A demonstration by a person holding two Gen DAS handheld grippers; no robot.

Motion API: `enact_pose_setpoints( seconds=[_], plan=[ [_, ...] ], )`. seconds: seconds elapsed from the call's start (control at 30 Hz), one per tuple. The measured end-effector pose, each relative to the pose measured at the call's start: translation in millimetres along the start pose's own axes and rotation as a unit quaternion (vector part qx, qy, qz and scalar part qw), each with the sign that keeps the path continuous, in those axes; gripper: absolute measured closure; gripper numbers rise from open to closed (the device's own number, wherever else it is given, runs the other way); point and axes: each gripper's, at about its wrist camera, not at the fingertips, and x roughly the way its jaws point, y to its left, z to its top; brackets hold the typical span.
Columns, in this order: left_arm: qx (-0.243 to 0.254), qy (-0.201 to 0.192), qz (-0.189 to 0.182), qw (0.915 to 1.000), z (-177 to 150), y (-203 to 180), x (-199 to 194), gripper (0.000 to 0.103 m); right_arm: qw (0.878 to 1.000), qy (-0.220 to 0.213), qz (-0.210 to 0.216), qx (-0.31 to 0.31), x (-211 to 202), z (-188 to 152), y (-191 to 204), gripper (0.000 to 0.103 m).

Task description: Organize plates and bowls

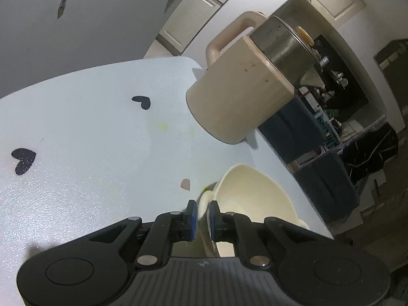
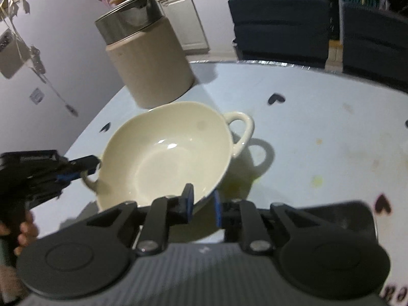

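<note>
The right gripper (image 2: pixel 202 204) sits at the lower centre of the right wrist frame, its jaws narrowed around the near rim of the cream two-handled bowl (image 2: pixel 165 153): one blue pad is inside the rim, the other outside. Whether both pads press the rim cannot be told. The left gripper (image 2: pixel 84 168) enters from the left edge of the same frame and is clamped on the bowl's left loop handle. In the left wrist frame, the left gripper (image 1: pixel 202 214) shows that handle between its nearly closed pads, with the bowl (image 1: pixel 250 193) extending up and right from the fingertips.

The bowl lies in the centre of the right wrist frame, tilted, with its left side raised off the pale table (image 2: pixel 318 117). Its handle-to-handle axis runs left to right across the frame; the free right handle (image 2: pixel 242 130) points to the upper right.

Both grippers are at the bowl, so neither is nearer. The beige lidded pot (image 2: pixel 150 58) stands just behind the bowl at upper left.
</note>
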Motion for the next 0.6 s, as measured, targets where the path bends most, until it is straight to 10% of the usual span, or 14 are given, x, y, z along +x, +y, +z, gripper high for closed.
enact_pose_setpoints(
  seconds=[0.17,0.6],
  plan=[
    [0.025,0.005,0.008,0.9997,-3,-9,-1,0.088,0.996,-0.073,-0.051,-0.024,-4,20,-10,0.062],
    [0.068,0.013,0.028,0.9972,-12,-19,12,0.085,0.997,-0.048,-0.05,-0.04,42,47,-16,0.059]
  ],
)
